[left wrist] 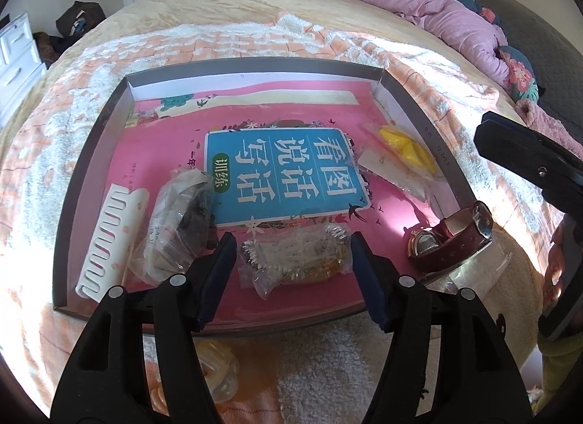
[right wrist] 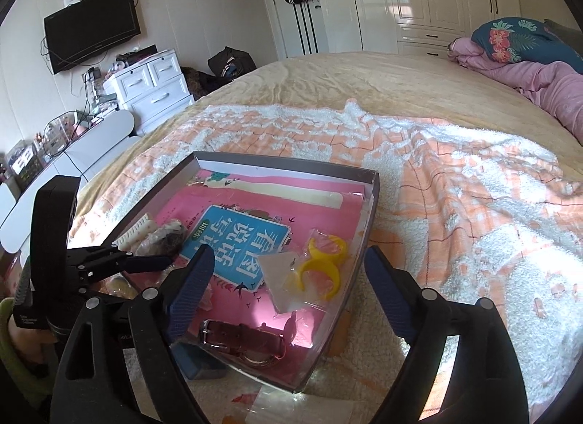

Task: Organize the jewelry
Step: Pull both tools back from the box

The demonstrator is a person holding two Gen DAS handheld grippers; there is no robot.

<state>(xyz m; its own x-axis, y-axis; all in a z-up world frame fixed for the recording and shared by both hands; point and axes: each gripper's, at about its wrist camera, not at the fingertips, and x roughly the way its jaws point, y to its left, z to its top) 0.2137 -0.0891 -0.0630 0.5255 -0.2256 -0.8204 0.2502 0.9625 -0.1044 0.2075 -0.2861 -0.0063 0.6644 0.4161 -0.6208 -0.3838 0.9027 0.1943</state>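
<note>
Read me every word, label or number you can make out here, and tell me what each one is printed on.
"看图说话写话": large white characters on the blue panel of the pink book, upside down to the camera.
"训练": green oval on the same panel.
Small print left of the panel and on the box wall: too small to read.
White print on the left gripper body: blurred.

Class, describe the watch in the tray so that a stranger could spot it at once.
On the bed sits a shallow grey tray lined with a pink book. At its near right corner lies the watch: the only dark red leather strap with a metal buckle, unbagged, unlike its plastic-wrapped neighbours.
</note>
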